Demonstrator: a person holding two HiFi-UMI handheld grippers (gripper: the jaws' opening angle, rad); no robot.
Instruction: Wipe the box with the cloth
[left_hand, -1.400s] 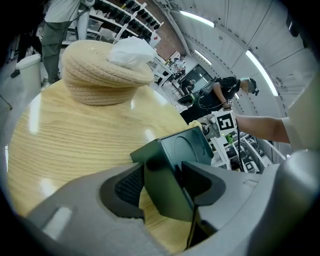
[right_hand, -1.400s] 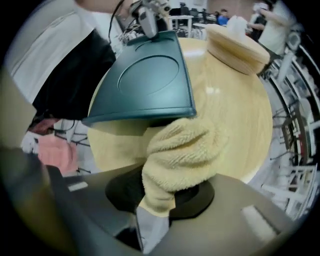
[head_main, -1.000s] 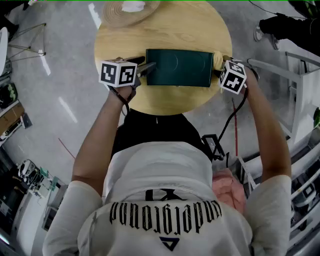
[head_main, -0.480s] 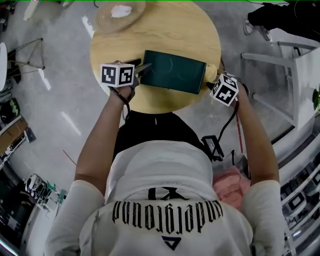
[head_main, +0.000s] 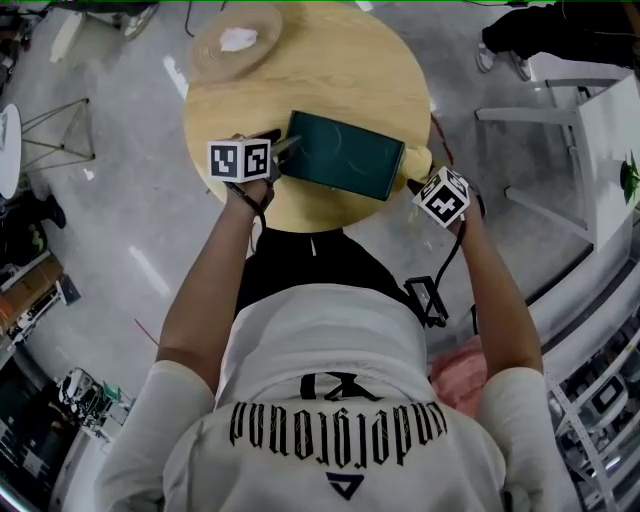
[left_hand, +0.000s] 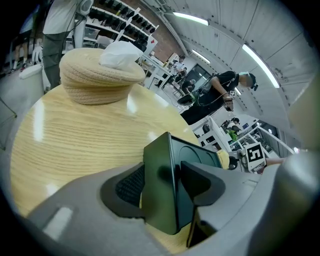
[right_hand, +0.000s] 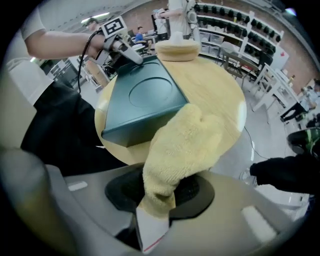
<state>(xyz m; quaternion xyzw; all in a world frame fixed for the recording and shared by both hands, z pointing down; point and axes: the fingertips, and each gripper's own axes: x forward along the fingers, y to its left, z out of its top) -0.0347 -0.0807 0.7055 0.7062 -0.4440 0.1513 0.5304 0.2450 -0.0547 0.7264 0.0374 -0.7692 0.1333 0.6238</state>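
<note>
A dark green flat box (head_main: 343, 155) lies on the round wooden table (head_main: 330, 70). My left gripper (head_main: 285, 150) is shut on the box's left end; in the left gripper view the box wall (left_hand: 162, 185) sits clamped between the jaws. My right gripper (head_main: 412, 183) holds a yellow cloth (head_main: 418, 162) at the box's right end. In the right gripper view the cloth (right_hand: 182, 145) rises from the shut jaws and rests against the near right corner of the box (right_hand: 145, 97).
A round woven holder (head_main: 235, 40) with white tissue stands at the table's far left, also in the left gripper view as a tan mound (left_hand: 100, 75). White furniture (head_main: 590, 120) stands to the right. People and shelves fill the background.
The box has turned a little, its right end swinging nearer to me. My right gripper and the cloth have moved down and left along the box's right end.
</note>
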